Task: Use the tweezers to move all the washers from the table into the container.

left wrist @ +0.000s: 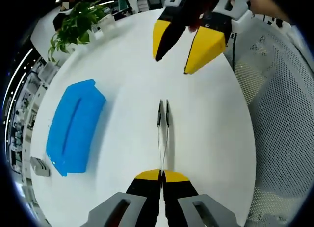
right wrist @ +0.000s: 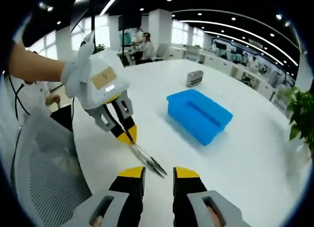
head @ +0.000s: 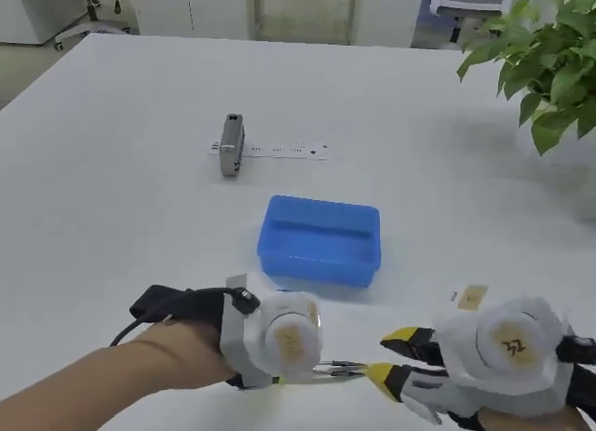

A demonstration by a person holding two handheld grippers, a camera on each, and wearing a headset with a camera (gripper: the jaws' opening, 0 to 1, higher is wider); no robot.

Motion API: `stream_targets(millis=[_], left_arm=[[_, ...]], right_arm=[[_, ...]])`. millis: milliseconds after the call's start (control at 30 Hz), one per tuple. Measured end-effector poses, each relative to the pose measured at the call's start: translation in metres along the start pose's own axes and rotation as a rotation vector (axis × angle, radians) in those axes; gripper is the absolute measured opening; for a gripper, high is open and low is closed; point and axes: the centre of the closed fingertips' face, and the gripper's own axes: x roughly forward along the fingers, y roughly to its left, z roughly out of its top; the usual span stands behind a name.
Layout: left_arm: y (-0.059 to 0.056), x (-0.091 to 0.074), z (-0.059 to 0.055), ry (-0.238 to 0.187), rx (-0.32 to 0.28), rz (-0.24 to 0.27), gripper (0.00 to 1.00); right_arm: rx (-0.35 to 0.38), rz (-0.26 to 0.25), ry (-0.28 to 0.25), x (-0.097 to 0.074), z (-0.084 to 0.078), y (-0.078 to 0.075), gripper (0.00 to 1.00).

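Slim metal tweezers lie level in my left gripper, which is shut on their handle end. Their closed tips point at my right gripper, whose yellow jaws stand open. In the right gripper view the tweezers' tips reach into the gap of my right gripper without touching either jaw. The blue rectangular container sits on the white table just beyond both grippers, with its inside looking bare. I cannot make out any washers.
A grey device and a white strip with small dark dots lie farther back on the table. A tan sticker is near my right gripper. A leafy plant stands at the far right. A mesh chair is by the table edge.
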Motion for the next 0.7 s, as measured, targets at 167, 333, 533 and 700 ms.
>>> stream_targets(millis=[167, 333, 533, 700], left_arm=[[-0.002, 0.000, 0.001, 0.019, 0.016, -0.020, 0.00], [0.001, -0.001, 0.000, 0.028, -0.015, 0.022, 0.04], [0.005, -0.005, -0.004, -0.023, -0.125, 0.083, 0.11], [0.004, -0.016, -0.013, -0.087, -0.364, 0.115, 0.28]], right_arm=[[0.078, -0.081, -0.054, -0.025, -0.007, 0.001, 0.24], [0.120, -0.104, -0.084, -0.037, -0.002, -0.002, 0.30], [0.185, -0.139, -0.145, -0.046, 0.006, -0.008, 0.36], [0.229, -0.149, -0.202, -0.052, 0.014, -0.013, 0.45]])
